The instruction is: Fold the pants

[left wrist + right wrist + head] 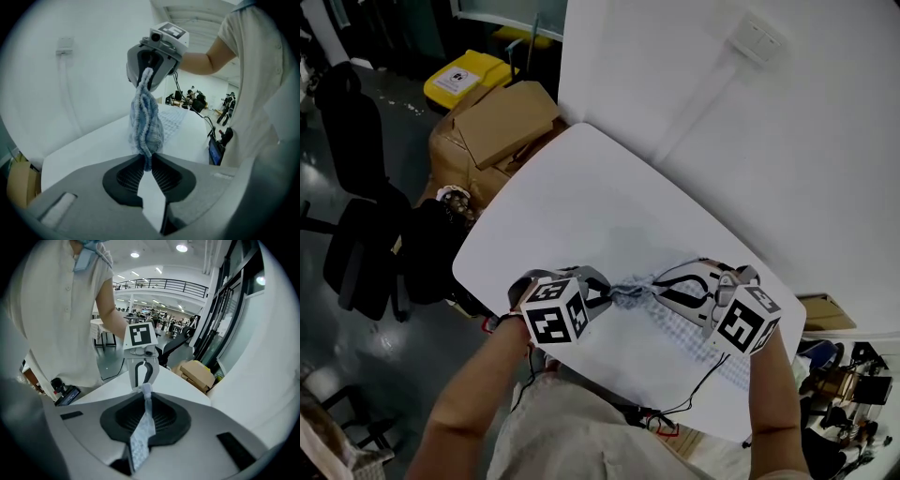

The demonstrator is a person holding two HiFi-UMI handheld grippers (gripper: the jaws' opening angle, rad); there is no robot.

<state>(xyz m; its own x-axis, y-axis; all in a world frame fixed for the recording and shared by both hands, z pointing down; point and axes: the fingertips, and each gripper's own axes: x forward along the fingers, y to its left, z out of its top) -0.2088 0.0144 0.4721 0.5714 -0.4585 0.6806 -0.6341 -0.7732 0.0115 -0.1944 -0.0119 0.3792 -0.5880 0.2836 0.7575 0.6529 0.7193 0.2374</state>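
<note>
The pants (630, 296) are light blue checked cloth, bunched into a short taut rope between my two grippers over the white table (581, 197). More of the pants (686, 345) lies flat on the table below the right gripper. My left gripper (605, 293) is shut on one end of the bunch. In the left gripper view its jaws (146, 164) pinch the gathered cloth (146, 123), with the right gripper (151, 70) facing them at the other end. My right gripper (662, 292) is shut on a thin strip of the cloth (142, 427), and the left gripper (143, 373) stands opposite.
A white wall runs along the table's right side. Cardboard boxes (502, 122) and a yellow bin (469, 80) stand past the far left corner. A black office chair (356, 216) is to the left. A black cable (698, 384) trails over the near table edge.
</note>
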